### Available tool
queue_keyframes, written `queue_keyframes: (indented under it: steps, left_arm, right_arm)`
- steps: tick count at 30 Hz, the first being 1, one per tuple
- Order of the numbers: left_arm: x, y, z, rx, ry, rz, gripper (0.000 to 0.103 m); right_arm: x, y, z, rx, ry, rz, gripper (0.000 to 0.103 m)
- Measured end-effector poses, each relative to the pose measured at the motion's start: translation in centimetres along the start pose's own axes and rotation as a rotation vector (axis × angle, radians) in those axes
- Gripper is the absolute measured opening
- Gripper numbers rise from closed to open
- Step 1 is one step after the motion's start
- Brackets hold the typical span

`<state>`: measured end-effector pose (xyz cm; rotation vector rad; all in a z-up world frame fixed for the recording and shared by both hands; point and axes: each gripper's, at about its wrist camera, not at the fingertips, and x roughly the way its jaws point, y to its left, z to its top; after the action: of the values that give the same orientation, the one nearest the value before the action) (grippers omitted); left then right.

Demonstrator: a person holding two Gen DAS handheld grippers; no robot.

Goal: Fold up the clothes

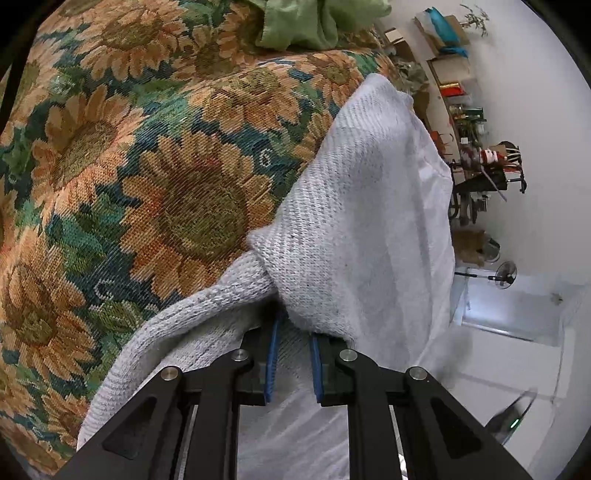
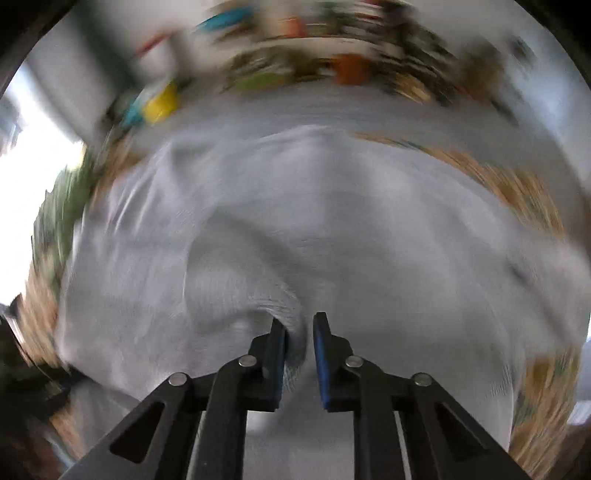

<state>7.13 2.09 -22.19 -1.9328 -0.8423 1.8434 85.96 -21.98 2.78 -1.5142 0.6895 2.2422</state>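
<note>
Left wrist view: left hand-held gripper [image 1: 291,332] clamped on white knit garment [image 1: 369,206] over sunflower cover [image 1: 147,166]; green cloth [image 1: 306,22] beyond.
Right wrist view (blurred): right hand-held gripper [image 2: 299,332] pinching white fabric [image 2: 295,221].

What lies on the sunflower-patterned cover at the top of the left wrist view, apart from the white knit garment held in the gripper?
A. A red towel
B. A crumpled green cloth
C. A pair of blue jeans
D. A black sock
B: a crumpled green cloth sits on the sunflower-patterned cover at the top edge, well beyond the white knit garment pinched in the left gripper.
</note>
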Motion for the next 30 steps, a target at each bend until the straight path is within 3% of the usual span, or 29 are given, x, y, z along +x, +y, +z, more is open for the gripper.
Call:
queue_keyframes:
  steps: [1, 2, 3, 4, 8, 12, 17, 20, 25, 30]
  left_arm:
    - [0.0, 0.1, 0.1, -0.003, 0.000, -0.004, 0.015]
    - [0.1, -0.1, 0.0, 0.006, -0.001, 0.000, 0.015]
    - [0.1, -0.2, 0.0, 0.015, -0.001, 0.006, 0.015]
    - [0.2, -0.4, 0.0, 0.025, -0.001, 0.011, 0.015]
    - [0.6, -1.4, 0.1, 0.050, -0.002, 0.047, 0.015]
    - [0.7, -1.6, 0.0, 0.047, -0.016, 0.051, 0.016]
    - [0.5, -1.0, -0.3, 0.007, -0.031, 0.004, 0.015]
    - [0.3, -0.4, -0.4, -0.037, -0.023, -0.025, 0.016]
    - [0.2, 0.0, -0.6, -0.077, -0.008, -0.013, 0.016]
    - [1.1, -2.4, 0.6, -0.052, 0.025, 0.030, 0.016]
  right_arm:
    - [-0.5, -2.4, -0.5, 0.071, 0.007, 0.014, 0.016]
    - [-0.8, -4.5, -1.3, 0.132, 0.020, 0.012, 0.025]
    - [-0.8, -7.0, -2.6, 0.197, 0.044, -0.018, 0.043]
    - [-0.5, -8.5, -3.9, 0.229, 0.071, -0.038, 0.050]
    - [0.2, -11.6, -7.1, 0.306, 0.166, -0.062, 0.053]
    - [-0.4, -10.5, -5.4, 0.271, 0.125, -0.010, 0.059]
    - [0.5, -2.5, 0.0, 0.005, 0.077, 0.063, 0.067]
    - [2.4, 6.2, 2.8, -0.176, 0.100, 0.124, 0.068]
    - [4.2, 17.3, 2.7, -0.496, 0.106, 0.158, 0.070]
    - [6.1, 26.8, 1.1, -0.735, 0.145, 0.169, 0.074]
